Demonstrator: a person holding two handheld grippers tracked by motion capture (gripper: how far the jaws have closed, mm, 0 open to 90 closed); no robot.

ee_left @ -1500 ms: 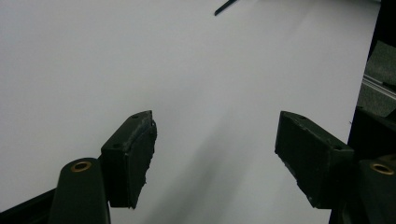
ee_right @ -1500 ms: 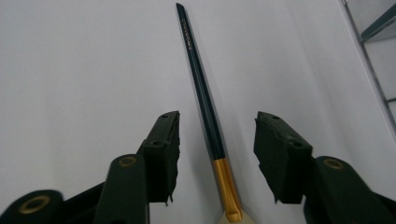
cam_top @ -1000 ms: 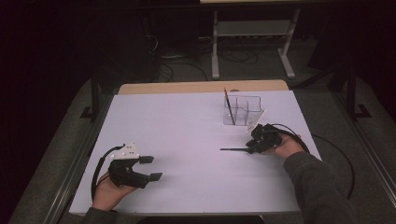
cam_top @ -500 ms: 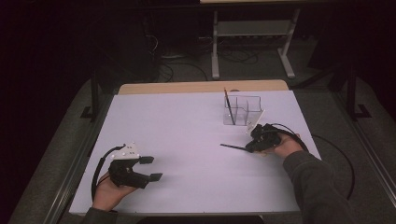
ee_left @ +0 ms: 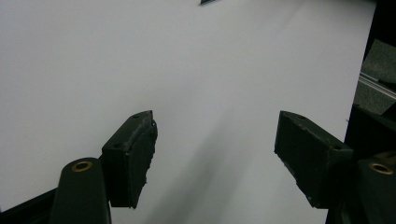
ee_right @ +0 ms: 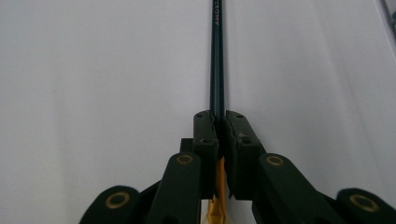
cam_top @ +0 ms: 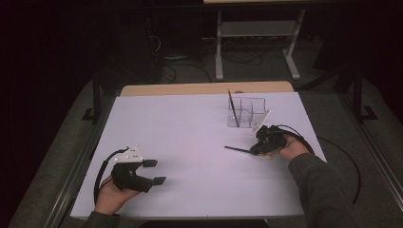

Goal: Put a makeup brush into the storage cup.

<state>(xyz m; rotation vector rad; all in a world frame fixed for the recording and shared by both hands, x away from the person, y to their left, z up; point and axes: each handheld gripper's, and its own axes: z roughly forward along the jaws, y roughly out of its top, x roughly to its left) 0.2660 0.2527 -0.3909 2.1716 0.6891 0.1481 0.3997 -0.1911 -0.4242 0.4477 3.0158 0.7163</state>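
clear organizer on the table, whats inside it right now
The clear organizer holds one dark pencil standing tilted in its left compartment. The other compartments look empty. Its near right corner is hidden behind the right gripper.

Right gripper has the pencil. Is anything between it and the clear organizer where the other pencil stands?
Nothing visible. The right gripper is shut on the dark pencil, beside the clear organizer. Only bare white table lies between them. One pencil already stands in its left compartment.

Two pencils [cam_top: 239,150], one clear organizer [cam_top: 247,113]
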